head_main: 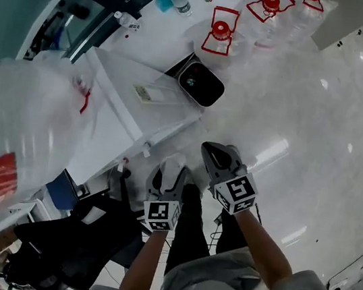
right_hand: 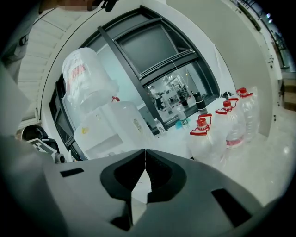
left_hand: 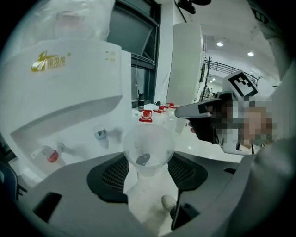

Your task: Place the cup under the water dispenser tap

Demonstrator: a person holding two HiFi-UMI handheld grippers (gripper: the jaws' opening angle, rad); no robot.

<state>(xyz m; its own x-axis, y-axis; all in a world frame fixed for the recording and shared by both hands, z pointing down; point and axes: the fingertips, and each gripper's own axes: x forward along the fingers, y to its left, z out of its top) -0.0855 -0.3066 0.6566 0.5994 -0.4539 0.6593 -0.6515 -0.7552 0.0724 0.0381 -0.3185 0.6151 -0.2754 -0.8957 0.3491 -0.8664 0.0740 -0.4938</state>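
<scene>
Clear plastic cup [left_hand: 148, 150] sits clamped between the fingers of the left gripper [head_main: 165, 185], in front of the white water dispenser [left_hand: 64, 92], near its blue tap [left_hand: 101, 134] but not under it. Right gripper [right_hand: 144, 169] hovers alongside, fingers pressed together on nothing. Red-capped clear water jugs [head_main: 220, 39] crowd the glossy white floor [head_main: 325, 143] past the dispenser's far side; rightward the floor lies open.

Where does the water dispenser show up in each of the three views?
Head view: the water dispenser is left of centre, seen from above, with its bottle at far left.
Left gripper view: the water dispenser fills the upper left, behind the cup held in the jaws.
Right gripper view: the water dispenser is left of centre, beyond the shut jaws.
Shared landmark: the red-capped jugs on the floor.
</scene>
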